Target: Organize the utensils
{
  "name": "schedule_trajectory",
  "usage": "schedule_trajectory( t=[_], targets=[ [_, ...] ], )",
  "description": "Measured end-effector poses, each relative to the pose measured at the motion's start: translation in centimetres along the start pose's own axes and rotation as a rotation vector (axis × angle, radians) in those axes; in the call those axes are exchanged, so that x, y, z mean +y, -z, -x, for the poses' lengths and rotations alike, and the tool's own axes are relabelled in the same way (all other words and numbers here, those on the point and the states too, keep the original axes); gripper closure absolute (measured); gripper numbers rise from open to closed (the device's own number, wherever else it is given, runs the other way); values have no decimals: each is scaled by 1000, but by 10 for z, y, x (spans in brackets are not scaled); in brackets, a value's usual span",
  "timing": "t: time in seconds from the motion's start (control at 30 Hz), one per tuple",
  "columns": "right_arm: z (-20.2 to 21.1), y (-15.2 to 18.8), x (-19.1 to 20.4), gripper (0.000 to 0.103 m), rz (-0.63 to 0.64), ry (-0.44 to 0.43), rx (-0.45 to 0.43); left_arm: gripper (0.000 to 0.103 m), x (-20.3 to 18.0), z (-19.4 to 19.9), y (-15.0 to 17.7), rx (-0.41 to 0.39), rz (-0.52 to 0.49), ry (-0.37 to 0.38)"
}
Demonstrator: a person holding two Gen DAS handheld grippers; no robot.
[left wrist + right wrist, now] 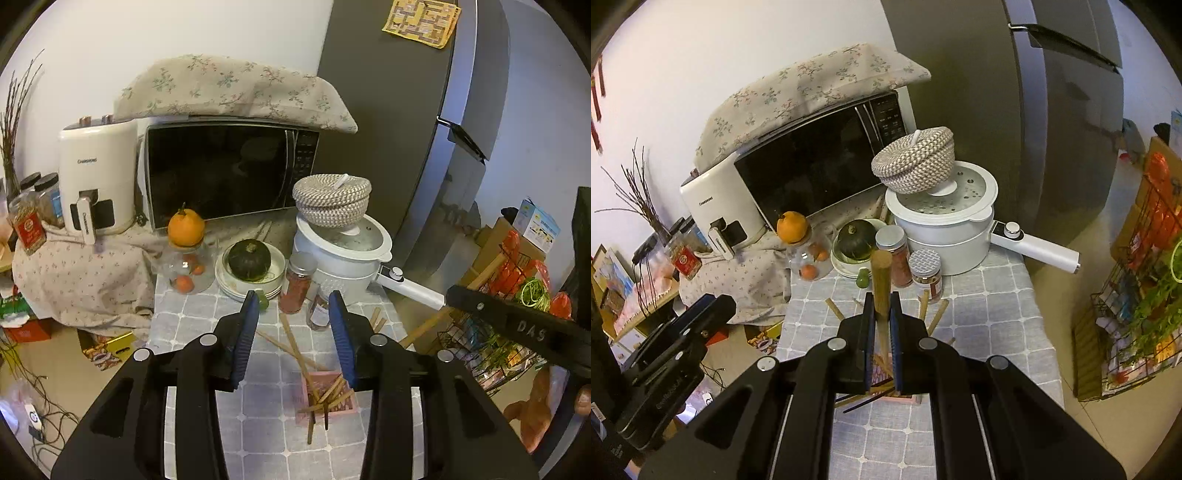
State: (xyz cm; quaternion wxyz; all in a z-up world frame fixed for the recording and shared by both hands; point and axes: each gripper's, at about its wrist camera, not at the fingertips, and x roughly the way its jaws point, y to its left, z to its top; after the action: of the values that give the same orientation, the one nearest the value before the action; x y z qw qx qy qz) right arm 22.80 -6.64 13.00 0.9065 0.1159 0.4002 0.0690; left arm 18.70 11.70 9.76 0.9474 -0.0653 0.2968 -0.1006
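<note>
A: Starting at the left, what's the left claw (pixel 295 332) doing?

B: Its jaws stand apart over the table (pixel 192 321) with nothing between them. Just past it, the pink holder (pixel 345 410) already has several chopsticks (pixel 332 391) leaning in it.

A: And further right?

B: The right claw (pixel 882 325) is clamped on a wooden handle (pixel 881 280), hanging over that same holder.

A: So how far along?

B: Partway, I'd say. A few loose sticks (pixel 932 310) lie on the cloth near the spice jars (pixel 925 271), and the handled utensil isn't set down yet.
</note>
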Motion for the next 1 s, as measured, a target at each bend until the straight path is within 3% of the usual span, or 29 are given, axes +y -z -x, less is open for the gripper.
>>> schedule_trajectory(
  t=[0.3,0.6,0.67,0.77,0.9,1.0],
  targets=[
    [18,-6,4,95,16,10,-27,63,30,-10,6,50,99,-1],
    [-6,1,1,95,19,12,0,60,61,-29,17,101,163,-56],
    [-19,6,5,92,50,3,31,60,67,-35,21,120,187,-58],
    [-36,18,7,69,52,-4,66,60,75,-40,25,142,214,-57],
    [-29,23,9,69,61,-16,32,59,85,-49,26,172,251,-46],
    [-5,19,0,64,7,-48,-39,44,94,-72,29,238,322,-16]
  ],
)
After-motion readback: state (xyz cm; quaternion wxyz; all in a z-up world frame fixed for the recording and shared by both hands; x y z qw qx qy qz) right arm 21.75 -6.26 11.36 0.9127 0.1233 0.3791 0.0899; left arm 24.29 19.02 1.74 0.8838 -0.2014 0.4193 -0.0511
